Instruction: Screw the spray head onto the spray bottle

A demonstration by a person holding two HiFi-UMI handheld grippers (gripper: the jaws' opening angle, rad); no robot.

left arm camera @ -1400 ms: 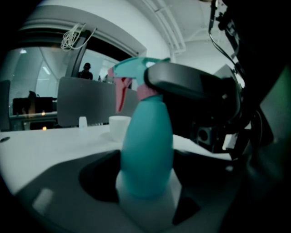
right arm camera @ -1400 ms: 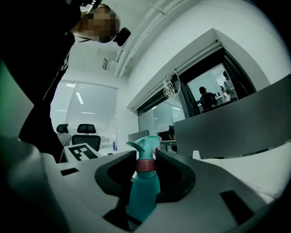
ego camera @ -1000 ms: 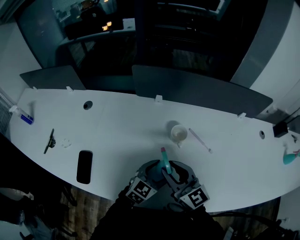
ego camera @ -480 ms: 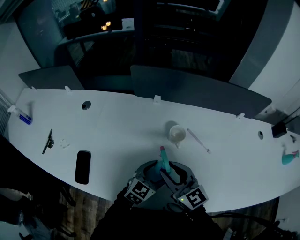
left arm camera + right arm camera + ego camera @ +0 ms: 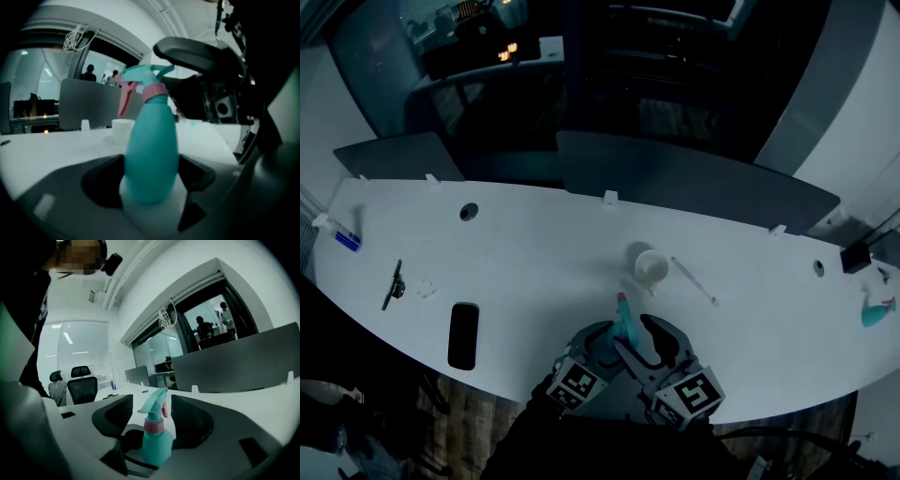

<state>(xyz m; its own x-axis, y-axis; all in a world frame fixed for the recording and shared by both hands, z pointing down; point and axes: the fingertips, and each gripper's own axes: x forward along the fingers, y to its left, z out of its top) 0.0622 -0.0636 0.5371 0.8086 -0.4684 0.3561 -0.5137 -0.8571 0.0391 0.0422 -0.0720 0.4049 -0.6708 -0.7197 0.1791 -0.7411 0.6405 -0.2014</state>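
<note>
A teal spray bottle (image 5: 625, 330) stands upright near the white table's (image 5: 534, 253) front edge, its teal spray head (image 5: 153, 408) with a pink collar (image 5: 153, 426) and pink trigger sitting on its neck. My left gripper (image 5: 150, 174) is shut on the bottle's wide body (image 5: 151, 150), both pads against it. My right gripper (image 5: 152, 417) straddles the spray head from the other side; its jaws are opening, with a gap showing on each side of the head. In the head view the left gripper (image 5: 602, 339) and right gripper (image 5: 643, 345) meet around the bottle.
A white cup (image 5: 652, 266) sits just behind the bottle, with a thin white tube (image 5: 694, 281) to its right. A black phone (image 5: 463, 335) and a small black tool (image 5: 394, 283) lie at the left. Another teal sprayer (image 5: 874, 312) is at the far right. Grey divider panels (image 5: 694, 183) line the back edge.
My right gripper's jaws have spread apart and let go of the spray head. The left gripper and bottle have stayed in place.
</note>
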